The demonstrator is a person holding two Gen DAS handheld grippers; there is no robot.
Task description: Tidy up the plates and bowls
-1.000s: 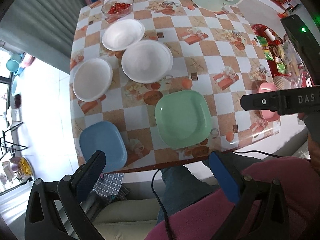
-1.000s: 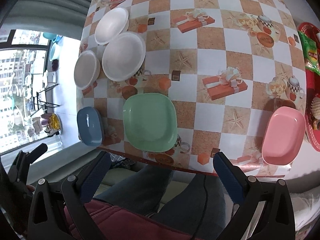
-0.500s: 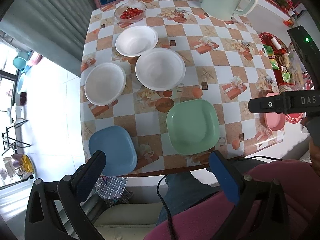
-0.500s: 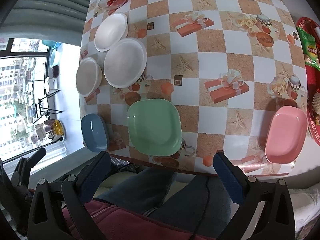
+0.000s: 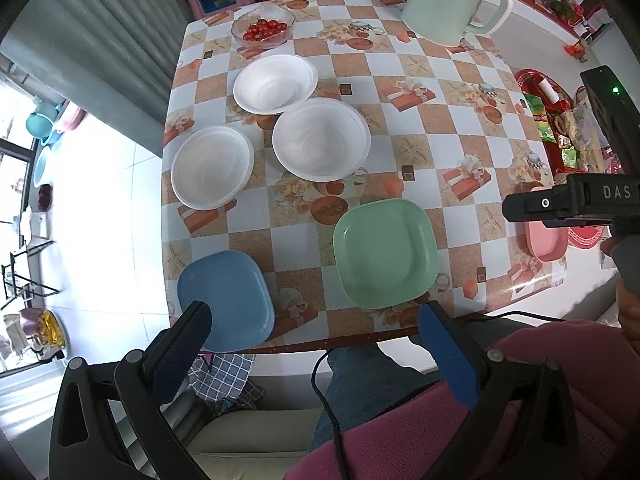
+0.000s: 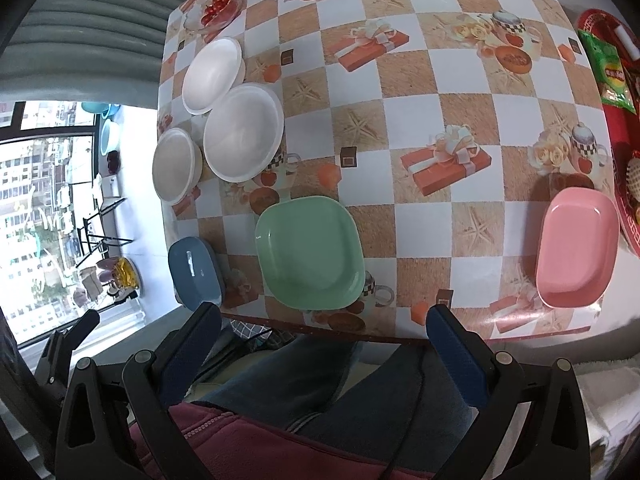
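Note:
Three white bowls sit close together at the table's left. A green square plate lies near the front edge, a blue square plate at the front left corner, a pink plate at the front right. My left gripper is open and empty, held above the front edge between the blue and green plates. My right gripper is open and empty, above the front edge just below the green plate. Its body shows at the right of the left wrist view.
A glass bowl of cherry tomatoes and a pale green kettle stand at the back. A red tray with snacks lies at the right edge. The checkered tablecloth covers the table. The person's legs are below the front edge.
Both grippers have drawn back and risen a little; the table looks smaller and more of its far side shows in the left view. Nothing on the table has moved.

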